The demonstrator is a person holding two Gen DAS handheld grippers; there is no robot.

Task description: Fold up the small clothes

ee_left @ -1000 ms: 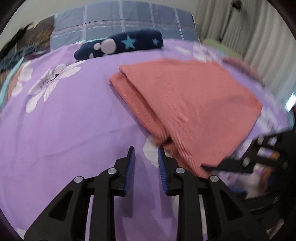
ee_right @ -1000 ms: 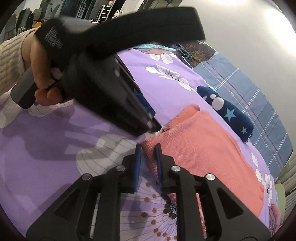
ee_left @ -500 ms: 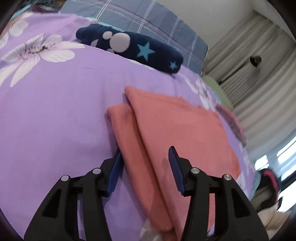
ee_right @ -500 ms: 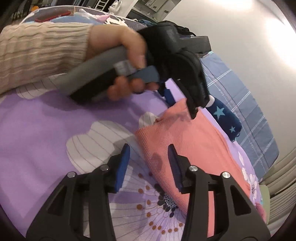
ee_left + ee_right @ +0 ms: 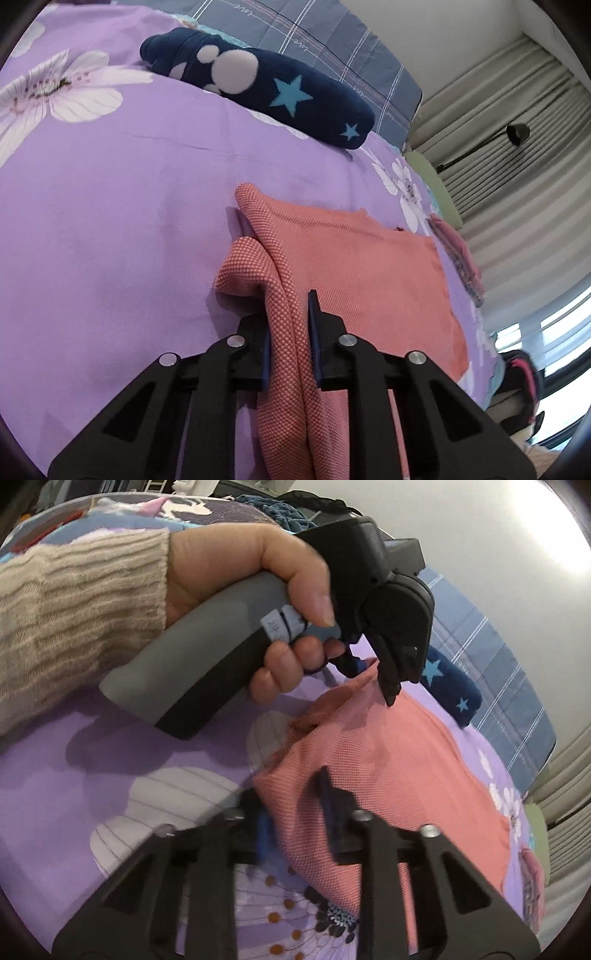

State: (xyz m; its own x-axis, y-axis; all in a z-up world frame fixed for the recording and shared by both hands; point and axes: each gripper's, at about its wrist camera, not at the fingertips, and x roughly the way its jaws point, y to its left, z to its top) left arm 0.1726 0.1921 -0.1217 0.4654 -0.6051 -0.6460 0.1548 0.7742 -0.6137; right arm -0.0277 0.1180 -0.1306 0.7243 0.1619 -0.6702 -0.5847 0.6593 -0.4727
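Salmon knit garment point(image 5: 369, 280) lies folded on the purple floral bedsheet point(image 5: 110, 221), near the navy star-print bundle point(image 5: 266, 85). Left tool point(image 5: 290, 332) has just closed, pinching a bunched edge of the garment. Right tool point(image 5: 295, 823) has just closed on the garment's near corner. 2 tools grip it.

The right tongs point(image 5: 295, 812) are motion-blurred; bunched coral garment point(image 5: 388, 775) hides their left pad.
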